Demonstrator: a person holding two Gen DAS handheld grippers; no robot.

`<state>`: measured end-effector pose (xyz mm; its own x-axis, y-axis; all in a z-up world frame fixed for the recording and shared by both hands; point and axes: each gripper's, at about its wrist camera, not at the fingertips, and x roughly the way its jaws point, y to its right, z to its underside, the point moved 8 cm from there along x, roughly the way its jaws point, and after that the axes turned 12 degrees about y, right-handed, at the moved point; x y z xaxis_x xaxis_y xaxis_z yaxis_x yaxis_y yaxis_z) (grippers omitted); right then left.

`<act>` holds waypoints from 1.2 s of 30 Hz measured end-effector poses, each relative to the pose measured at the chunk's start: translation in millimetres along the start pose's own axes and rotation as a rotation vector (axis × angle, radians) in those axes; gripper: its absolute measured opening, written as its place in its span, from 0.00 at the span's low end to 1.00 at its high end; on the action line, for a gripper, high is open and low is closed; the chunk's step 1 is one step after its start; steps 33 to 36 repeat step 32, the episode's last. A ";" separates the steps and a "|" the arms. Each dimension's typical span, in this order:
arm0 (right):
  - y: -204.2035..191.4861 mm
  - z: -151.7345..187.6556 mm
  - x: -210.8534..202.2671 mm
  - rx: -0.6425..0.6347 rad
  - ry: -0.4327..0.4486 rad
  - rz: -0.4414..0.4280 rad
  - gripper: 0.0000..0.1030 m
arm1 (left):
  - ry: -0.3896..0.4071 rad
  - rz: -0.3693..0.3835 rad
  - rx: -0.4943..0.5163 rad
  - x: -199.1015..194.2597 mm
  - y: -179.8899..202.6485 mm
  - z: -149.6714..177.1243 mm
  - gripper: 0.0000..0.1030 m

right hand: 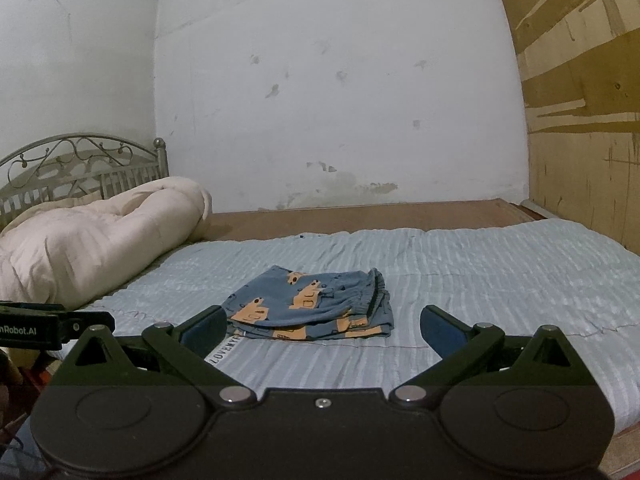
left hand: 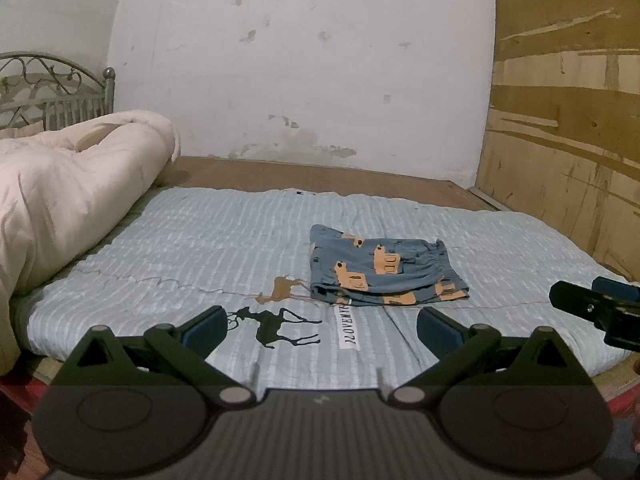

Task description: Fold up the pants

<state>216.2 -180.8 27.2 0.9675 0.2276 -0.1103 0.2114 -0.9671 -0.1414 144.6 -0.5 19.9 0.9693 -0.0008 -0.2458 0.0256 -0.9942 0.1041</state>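
Blue pants (left hand: 380, 270) with orange vehicle prints lie folded into a compact rectangle on the pale blue striped bedspread (left hand: 200, 240). In the left wrist view my left gripper (left hand: 322, 330) is open, held near the bed's front edge, short of the pants and empty. The right gripper's body (left hand: 596, 308) shows at the right edge there. In the right wrist view the pants (right hand: 316, 304) sit just beyond my right gripper (right hand: 322, 326), which is open with nothing between its fingers. The left gripper's side (right hand: 52, 326) pokes in at the left.
A rolled cream quilt (left hand: 76, 184) lies at the left against a metal headboard (left hand: 52, 92). Bare brown bed board (left hand: 320, 178) runs along the white wall behind. A plywood panel (left hand: 568, 120) stands on the right. Deer prints (left hand: 280, 326) mark the bedspread.
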 end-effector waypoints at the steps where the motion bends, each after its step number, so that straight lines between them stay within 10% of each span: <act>1: -0.3 0.0 -0.3 -0.001 -0.001 -0.002 0.99 | -0.001 0.000 -0.001 0.3 -0.4 0.1 0.99; 36: -1.8 11.1 11.1 -0.002 -0.043 -0.017 0.99 | -0.084 -0.062 0.011 16.3 -7.7 16.9 1.00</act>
